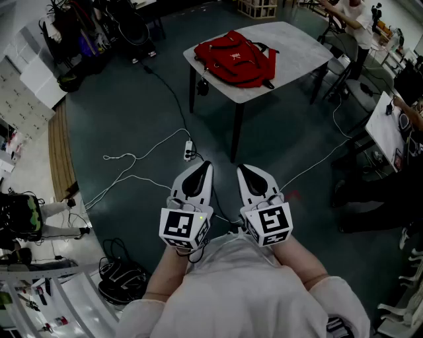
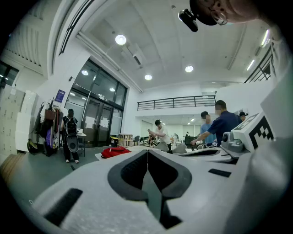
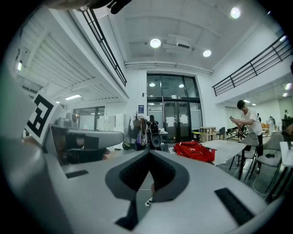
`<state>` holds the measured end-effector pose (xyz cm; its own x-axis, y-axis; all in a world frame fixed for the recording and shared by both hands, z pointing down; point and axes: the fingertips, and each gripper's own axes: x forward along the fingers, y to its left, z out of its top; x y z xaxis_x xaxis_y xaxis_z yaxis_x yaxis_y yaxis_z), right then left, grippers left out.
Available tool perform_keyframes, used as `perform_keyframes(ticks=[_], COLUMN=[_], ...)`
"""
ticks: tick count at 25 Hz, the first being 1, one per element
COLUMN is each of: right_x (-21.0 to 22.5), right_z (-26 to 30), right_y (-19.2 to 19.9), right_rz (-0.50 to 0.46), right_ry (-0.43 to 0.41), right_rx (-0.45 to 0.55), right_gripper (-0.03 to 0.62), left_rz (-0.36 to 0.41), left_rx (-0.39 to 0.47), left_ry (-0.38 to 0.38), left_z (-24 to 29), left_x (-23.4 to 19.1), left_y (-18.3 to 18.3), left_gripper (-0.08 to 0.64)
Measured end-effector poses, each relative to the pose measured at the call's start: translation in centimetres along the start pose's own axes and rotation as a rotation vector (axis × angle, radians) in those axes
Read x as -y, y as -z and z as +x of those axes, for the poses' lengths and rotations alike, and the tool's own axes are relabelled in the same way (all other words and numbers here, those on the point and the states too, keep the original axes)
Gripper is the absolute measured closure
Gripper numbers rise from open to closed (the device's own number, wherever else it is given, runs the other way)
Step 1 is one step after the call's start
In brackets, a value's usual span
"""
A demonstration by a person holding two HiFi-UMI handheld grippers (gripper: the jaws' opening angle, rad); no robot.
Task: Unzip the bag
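Note:
A red backpack [image 1: 234, 59] lies flat on a pale square table [image 1: 301, 46] across the room, far ahead of me. It shows small in the left gripper view [image 2: 115, 151] and in the right gripper view [image 3: 194, 151]. I hold both grippers close to my chest, side by side. The left gripper [image 1: 205, 165] is shut with nothing in it, its tips meeting [image 2: 147, 151]. The right gripper [image 1: 242, 169] is shut and empty too, tips together [image 3: 149, 153]. Neither is near the backpack.
White cables and a power strip [image 1: 188, 150] trail over the dark floor between me and the table. People sit and stand at desks on the right [image 1: 350, 16]. Shelves, bags and gear line the left wall [image 1: 79, 39]. A cable bundle [image 1: 122, 274] lies near my feet.

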<state>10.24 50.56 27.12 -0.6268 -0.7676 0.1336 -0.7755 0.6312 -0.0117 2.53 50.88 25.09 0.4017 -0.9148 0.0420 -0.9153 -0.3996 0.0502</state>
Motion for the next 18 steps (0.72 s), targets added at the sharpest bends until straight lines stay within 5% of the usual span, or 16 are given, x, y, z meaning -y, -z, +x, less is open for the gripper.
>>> perform_keyframes(ticks=[18], right_x=[-1.0], right_z=[0.3], right_y=[0.7], right_rz=[0.022], right_ry=[-0.027], right_rx=[-0.019], right_gripper=[0.569], left_rz=[-0.023], left_rx=[-0.025], left_ry=[-0.017], left_z=[-0.7], left_x=[-0.7], left_y=[0.8], left_gripper=[0.540])
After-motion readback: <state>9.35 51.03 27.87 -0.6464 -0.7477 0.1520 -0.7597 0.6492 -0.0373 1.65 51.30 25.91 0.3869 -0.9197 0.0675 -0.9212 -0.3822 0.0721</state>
